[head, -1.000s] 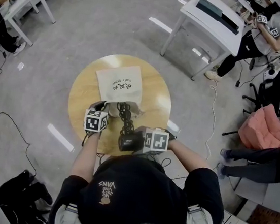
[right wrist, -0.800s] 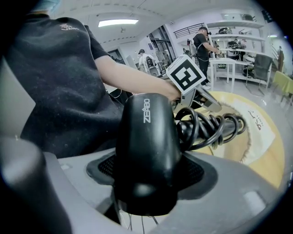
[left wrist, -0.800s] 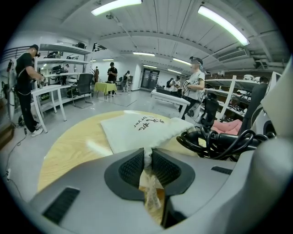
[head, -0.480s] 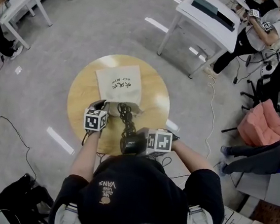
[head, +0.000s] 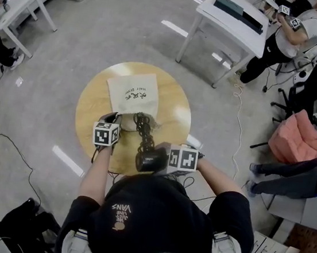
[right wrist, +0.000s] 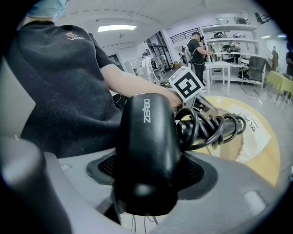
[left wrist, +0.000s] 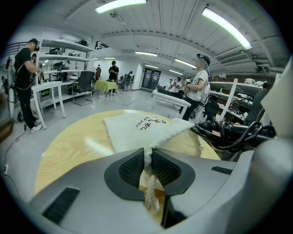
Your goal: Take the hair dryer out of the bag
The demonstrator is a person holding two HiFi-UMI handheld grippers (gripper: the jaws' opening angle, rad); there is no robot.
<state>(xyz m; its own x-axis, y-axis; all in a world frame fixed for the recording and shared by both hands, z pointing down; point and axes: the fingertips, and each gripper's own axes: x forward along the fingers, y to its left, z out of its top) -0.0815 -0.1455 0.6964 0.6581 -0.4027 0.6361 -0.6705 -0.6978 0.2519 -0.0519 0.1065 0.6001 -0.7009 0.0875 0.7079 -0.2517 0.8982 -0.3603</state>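
Observation:
A white drawstring bag (head: 133,92) lies flat on the round wooden table (head: 95,100). My left gripper (head: 115,123) is shut on the bag's near edge by its drawstring; the left gripper view shows the cloth (left wrist: 147,155) pinched between the pads. The black hair dryer (head: 147,161) is out of the bag, at the table's near edge. Its handle, wrapped in coiled cord (head: 143,128), points toward the bag's mouth. My right gripper (head: 155,158) is shut wide on the dryer's barrel (right wrist: 146,151), and the cord (right wrist: 208,128) runs off ahead of it.
A white desk (head: 233,20) stands beyond the table at the upper right, and another desk (head: 21,1) at the upper left. People sit or stand around the room's edges. A pink chair (head: 298,141) is at the right. Cables (head: 6,138) lie on the floor to the left.

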